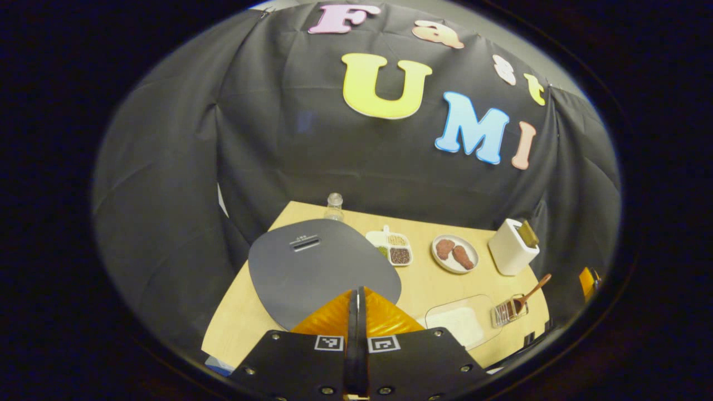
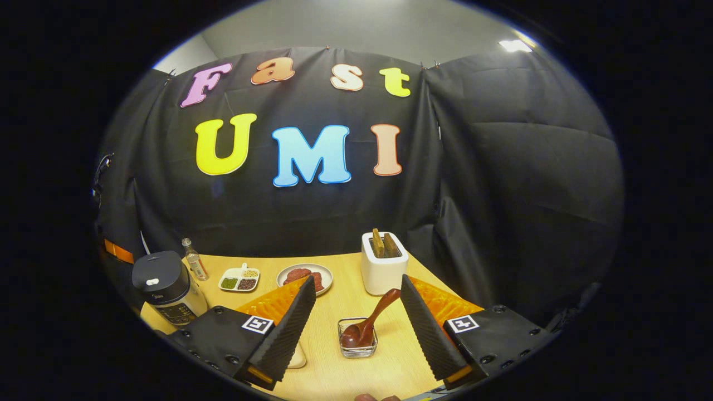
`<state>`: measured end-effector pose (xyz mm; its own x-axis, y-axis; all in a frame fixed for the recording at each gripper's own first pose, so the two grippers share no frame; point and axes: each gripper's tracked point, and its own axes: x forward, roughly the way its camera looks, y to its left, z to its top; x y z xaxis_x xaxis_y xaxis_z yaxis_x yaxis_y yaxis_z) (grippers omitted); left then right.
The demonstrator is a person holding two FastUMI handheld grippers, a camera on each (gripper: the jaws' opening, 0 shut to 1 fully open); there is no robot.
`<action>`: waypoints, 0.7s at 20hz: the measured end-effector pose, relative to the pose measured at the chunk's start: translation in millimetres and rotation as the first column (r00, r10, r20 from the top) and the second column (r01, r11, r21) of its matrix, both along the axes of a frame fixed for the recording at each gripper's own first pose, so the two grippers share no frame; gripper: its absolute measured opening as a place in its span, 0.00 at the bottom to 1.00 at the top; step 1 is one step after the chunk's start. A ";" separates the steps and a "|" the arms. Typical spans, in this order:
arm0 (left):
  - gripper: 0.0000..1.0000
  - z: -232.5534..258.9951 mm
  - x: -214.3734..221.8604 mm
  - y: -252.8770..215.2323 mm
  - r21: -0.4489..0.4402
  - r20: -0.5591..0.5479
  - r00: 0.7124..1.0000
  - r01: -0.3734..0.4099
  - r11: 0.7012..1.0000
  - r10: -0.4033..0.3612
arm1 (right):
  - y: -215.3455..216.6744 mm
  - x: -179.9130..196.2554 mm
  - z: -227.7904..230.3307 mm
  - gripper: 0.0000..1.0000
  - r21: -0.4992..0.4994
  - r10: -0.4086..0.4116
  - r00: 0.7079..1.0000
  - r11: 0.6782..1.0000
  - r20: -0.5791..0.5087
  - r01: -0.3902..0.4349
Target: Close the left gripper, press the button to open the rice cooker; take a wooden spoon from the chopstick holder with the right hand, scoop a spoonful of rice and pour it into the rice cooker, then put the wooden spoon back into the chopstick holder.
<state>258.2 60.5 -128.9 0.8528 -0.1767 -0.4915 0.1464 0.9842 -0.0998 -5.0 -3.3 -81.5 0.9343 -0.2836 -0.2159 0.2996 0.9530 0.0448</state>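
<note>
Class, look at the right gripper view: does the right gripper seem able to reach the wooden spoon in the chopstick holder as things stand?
Probably yes. The right gripper is open, and the wooden spoon leans in the chopstick holder directly ahead between its fingers, handle tilted towards the toaster. Nothing stands in between.

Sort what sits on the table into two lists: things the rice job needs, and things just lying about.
Needed: dark-lidded rice cooker; brown wooden spoon; wire chopstick holder; clear tray of white rice.

Lying about: white toaster; plate of brown meat; divided dish of beans; small glass bottle.
</note>
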 end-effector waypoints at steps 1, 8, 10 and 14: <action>0.01 -8.9 6.0 -1.4 0.000 -0.021 1.000 0.015 1.000 -0.015 | 0.2 -2.5 -1.5 0.97 -0.002 -0.014 1.000 1.000 -0.008 0.014; 0.01 -59.4 32.0 -24.2 0.000 -0.142 0.984 0.110 0.994 -0.109 | 6.1 -11.0 -5.8 0.93 -0.028 -0.084 0.995 0.996 -0.046 0.083; 0.01 -67.1 33.2 -24.4 0.019 -0.159 0.980 0.122 0.992 -0.117 | 9.1 -12.5 -6.2 0.98 -0.026 -0.094 0.994 0.995 -0.055 0.093; 0.01 -73.0 25.2 -26.0 0.003 -0.186 0.972 0.148 0.989 -0.145 | 14.7 -16.3 -12.2 0.98 -0.030 -0.109 0.991 0.994 -0.080 0.107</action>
